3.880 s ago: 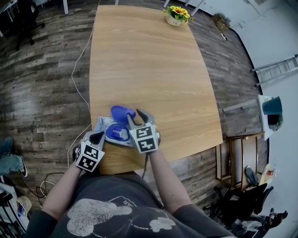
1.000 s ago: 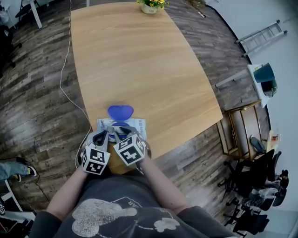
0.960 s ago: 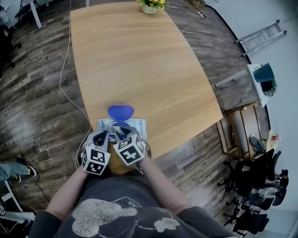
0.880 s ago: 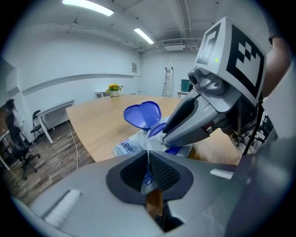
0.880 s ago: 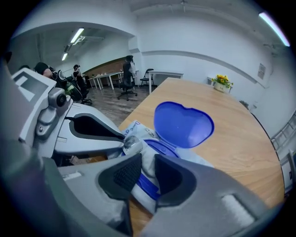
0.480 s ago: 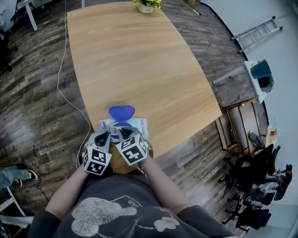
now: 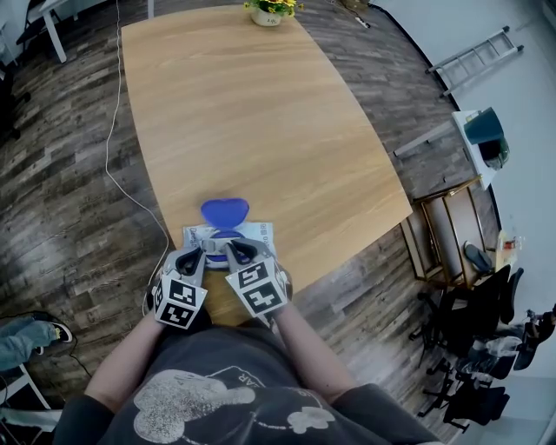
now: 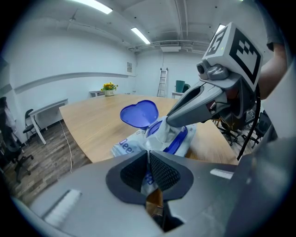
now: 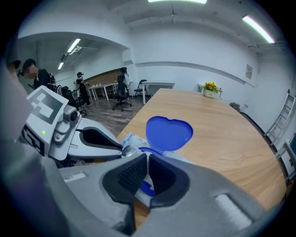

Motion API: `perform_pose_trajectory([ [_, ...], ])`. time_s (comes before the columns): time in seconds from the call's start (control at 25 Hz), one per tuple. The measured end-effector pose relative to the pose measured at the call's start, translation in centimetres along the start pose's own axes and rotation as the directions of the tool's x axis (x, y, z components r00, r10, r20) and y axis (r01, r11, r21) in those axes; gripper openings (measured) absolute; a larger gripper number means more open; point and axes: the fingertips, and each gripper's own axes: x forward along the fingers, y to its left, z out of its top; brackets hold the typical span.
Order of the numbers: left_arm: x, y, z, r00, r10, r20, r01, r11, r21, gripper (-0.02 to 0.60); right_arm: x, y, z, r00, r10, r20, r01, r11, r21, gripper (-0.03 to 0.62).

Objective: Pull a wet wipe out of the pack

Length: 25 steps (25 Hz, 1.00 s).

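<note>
Wipe pack point(image 7: 257, 231) at table point(image 7: 261, 113) edge, blue lid point(image 7: 225, 211) up, flowerpot point(image 7: 268, 14) far.

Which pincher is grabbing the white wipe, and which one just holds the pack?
The right gripper: its tips pinch the white wet wipe sticking out of the open pack. The left gripper instead clamps the pack's near edge.

We're in an open office: long wooden meeting table point(image 7: 261, 113), swivel chairs point(image 7: 469, 391) at 4 o'clock, ladder point(image 7: 476, 57) at 2, plank floor point(image 7: 61, 174), ceiling strip lights point(image 9: 256, 22), people point(image 9: 124, 76) by far desks point(image 9: 106, 87).
</note>
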Motion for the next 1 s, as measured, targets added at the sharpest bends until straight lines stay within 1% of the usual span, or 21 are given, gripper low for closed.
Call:
perform_pose_trajectory([
  [0.16,0.0,0.1,-0.1,1.000,-0.010,0.001,0.010,1.000,-0.004,0.037,-1.1,-0.6,0.7,0.999,-0.020,0.025,0.020,1.000,-0.004,0.008],
  [0.32,0.2,0.1,-0.2,1.000,-0.023,0.005,0.023,1.000,-0.009,0.037,-2.7,-1.7,1.9,0.994,-0.068,0.090,0.063,0.997,0.053,0.006],
  [0.52,0.1,0.1,-0.6,0.999,-0.041,0.018,0.042,0.999,-0.015,0.038,-5.1,-3.4,2.7,0.973,-0.164,0.162,0.143,0.981,0.134,0.007],
  [0.76,-0.2,0.2,-0.1,0.995,-0.053,0.087,0.059,0.996,-0.073,0.040,-8.3,-5.8,2.8,0.937,-0.273,0.216,0.223,0.947,0.231,0.006],
  [0.88,-0.3,0.1,0.0,0.995,-0.064,0.082,0.071,0.994,-0.089,0.044,-8.6,-5.9,2.1,0.931,-0.296,0.216,0.234,0.934,0.271,0.006],
  [1.0,-0.8,0.6,0.0,0.996,-0.051,0.075,0.056,0.996,-0.072,0.068,-8.7,-5.2,2.4,0.927,-0.296,0.231,0.233,0.936,0.265,0.006],
])
